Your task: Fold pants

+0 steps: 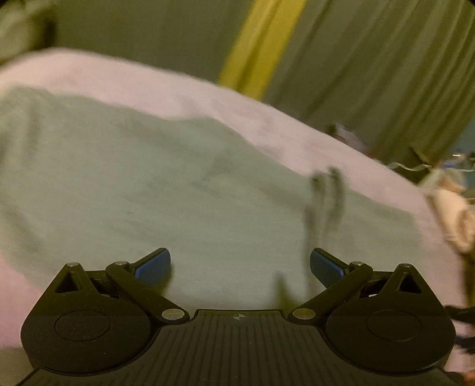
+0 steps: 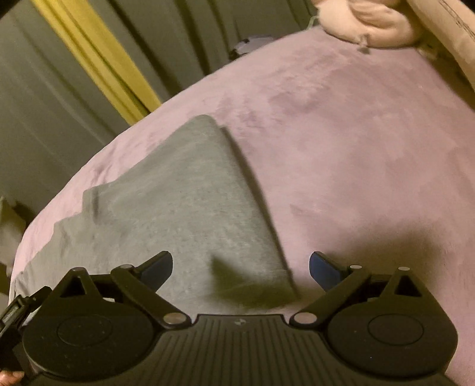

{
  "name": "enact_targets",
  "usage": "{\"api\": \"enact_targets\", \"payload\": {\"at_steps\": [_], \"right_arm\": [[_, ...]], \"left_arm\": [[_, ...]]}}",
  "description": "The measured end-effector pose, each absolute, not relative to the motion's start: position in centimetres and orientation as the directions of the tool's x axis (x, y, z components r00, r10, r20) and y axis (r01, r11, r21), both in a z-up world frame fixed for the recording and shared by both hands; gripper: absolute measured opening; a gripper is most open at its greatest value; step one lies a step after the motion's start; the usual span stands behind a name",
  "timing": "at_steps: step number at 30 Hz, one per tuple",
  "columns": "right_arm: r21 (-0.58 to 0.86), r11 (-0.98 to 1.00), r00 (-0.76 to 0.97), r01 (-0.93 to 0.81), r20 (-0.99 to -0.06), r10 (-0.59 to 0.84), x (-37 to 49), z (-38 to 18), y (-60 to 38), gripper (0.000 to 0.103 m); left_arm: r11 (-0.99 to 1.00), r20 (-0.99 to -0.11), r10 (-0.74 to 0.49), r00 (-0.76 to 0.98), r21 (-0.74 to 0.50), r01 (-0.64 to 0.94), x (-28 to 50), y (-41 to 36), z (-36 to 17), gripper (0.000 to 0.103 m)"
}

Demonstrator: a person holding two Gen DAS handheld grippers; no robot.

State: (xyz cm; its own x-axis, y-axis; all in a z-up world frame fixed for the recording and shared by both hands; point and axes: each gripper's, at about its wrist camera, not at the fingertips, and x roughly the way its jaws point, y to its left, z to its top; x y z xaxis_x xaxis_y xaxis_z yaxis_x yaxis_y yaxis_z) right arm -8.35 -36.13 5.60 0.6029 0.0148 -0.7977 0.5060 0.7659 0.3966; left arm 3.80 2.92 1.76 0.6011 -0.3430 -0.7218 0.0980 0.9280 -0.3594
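Grey pants (image 1: 178, 184) lie flat on a pink bedspread (image 1: 148, 80), blurred in the left wrist view, with dark drawstrings (image 1: 325, 202) trailing at their right. My left gripper (image 1: 240, 267) hovers over the cloth, open, nothing between its blue pads (image 1: 154, 267). From the right wrist the grey pants (image 2: 184, 202) appear folded into a tapering shape with a doubled edge on the right. My right gripper (image 2: 240, 270) stands open above the near corner of that fold, holding nothing. Its shadow falls on the cloth and the bedspread (image 2: 341, 133).
Green curtains (image 1: 371, 59) with a yellow stripe (image 1: 261, 44) hang beyond the bed. A pink pillow or plush (image 2: 368, 26) lies at the far right corner of the bed. Small cluttered items (image 1: 439, 178) sit past the bed's right edge.
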Motion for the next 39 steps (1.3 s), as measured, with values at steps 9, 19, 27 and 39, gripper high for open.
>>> {"api": "enact_targets", "payload": {"at_steps": [9,19,27,39], "right_arm": [[0.45,0.706,0.555,0.547,-0.826,0.097,-7.8,3.0,-37.7,0.099],[0.492,0.672,0.577,0.554,-0.808,0.115,-8.3,2.5,-38.0,0.099],[0.487,0.676,0.575,0.554,-0.811,0.113,-8.2,2.6,-38.1,0.099],[0.458,0.699,0.557,0.55,-0.824,0.102,-8.0,2.7,-37.8,0.099]], "left_arm": [[0.874,-0.758,-0.485,0.437,-0.433,0.218,6.5,-3.0,0.4,0.103],[0.862,-0.795,-0.506,0.335,-0.452,0.229,9.4,-4.7,-1.6,0.048],[0.805,-0.715,-0.586,0.381,-0.565,0.178,9.8,-4.1,-0.8,0.018],[0.884,-0.721,-0.467,0.513,-0.392,0.254,9.2,0.2,4.0,0.019]]}}
